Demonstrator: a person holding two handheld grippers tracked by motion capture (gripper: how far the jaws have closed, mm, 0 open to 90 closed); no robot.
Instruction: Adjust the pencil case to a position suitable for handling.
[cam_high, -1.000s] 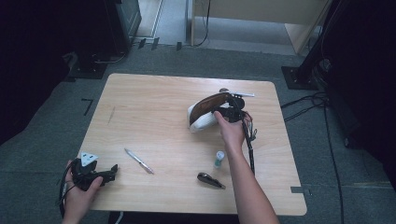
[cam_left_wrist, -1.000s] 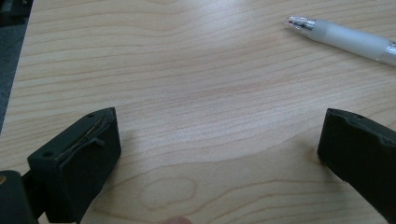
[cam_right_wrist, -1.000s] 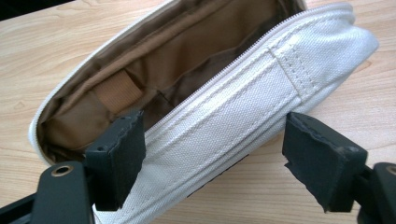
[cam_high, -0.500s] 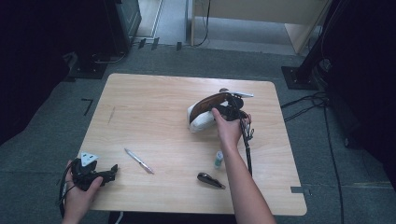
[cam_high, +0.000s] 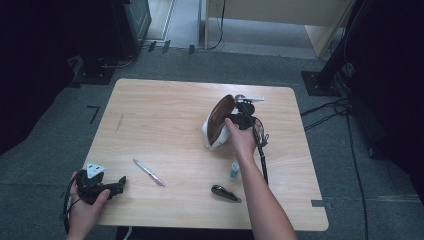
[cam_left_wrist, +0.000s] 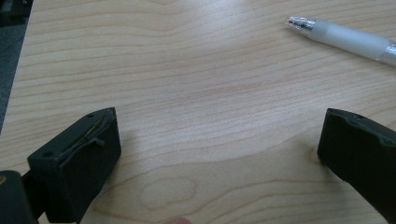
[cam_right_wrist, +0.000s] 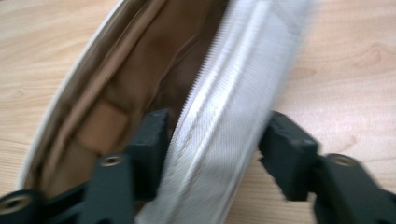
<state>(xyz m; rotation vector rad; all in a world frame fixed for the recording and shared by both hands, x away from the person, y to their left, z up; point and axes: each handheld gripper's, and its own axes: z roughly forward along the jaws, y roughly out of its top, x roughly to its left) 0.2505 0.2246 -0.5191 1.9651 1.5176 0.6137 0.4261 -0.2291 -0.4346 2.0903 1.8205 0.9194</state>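
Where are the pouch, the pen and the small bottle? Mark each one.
pouch (cam_high: 218, 118), high view, on its brown lining.
pen (cam_high: 148, 172), high view, mid-barrel.
small bottle (cam_high: 233, 171), high view, on its pale body.

Woven cloth pouch (cam_right_wrist: 233, 93), matt wooden table (cam_high: 165, 115).

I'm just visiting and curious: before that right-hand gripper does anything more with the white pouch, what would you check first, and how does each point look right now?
1. Pouch open: ok, its brown lining shows.
2. Right gripper astride the pouch's near wall: ok, one jaw inside, one outside; the jaws have just been closing.
3. Firm grip on the wall: cannot tell, the outer jaw seems to stand off the fabric and the picture is blurred.
4. Pen, small bottle and dark folded tool within reach on the table: ok.
5. Left gripper free: ok, jaws wide apart, nothing between them.
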